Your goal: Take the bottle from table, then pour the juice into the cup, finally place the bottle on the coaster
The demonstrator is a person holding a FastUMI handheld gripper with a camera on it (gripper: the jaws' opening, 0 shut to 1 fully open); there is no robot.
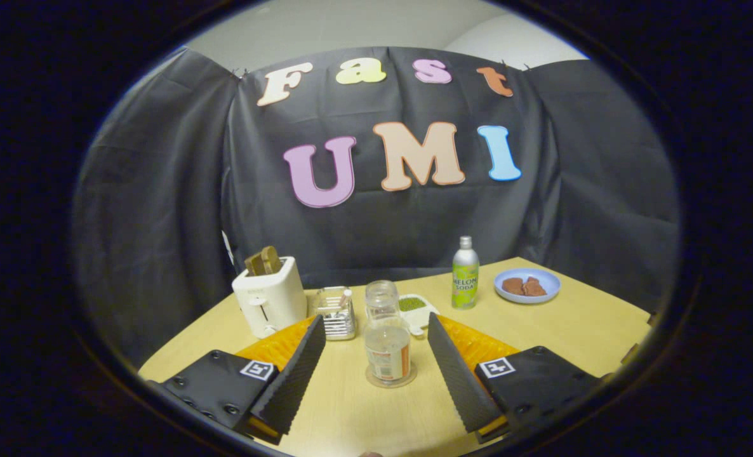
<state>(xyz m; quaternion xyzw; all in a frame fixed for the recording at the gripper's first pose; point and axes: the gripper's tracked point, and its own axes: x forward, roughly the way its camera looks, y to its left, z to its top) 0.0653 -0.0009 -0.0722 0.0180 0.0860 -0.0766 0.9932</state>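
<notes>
A small clear bottle (387, 358) with an orange and white label stands upright on a round see-through coaster (408, 381) on the light wooden table (579, 330). It sits between my two fingers, with a wide gap on each side and neither finger touching it. Directly behind the bottle stands a clear glass cup (381, 297), its lower part hidden by the bottle. My gripper (375, 319) is open, and its fingertips (316, 327) reach about level with the bottle's shoulder.
A white toaster (268, 301) with toast stands beyond my left finger, with a small metal rack (336, 312) beside it. Behind the cup is a white dish of green bits (413, 304). Further right stand a green soda bottle (465, 274) and a blue plate (545, 292) of brown pieces.
</notes>
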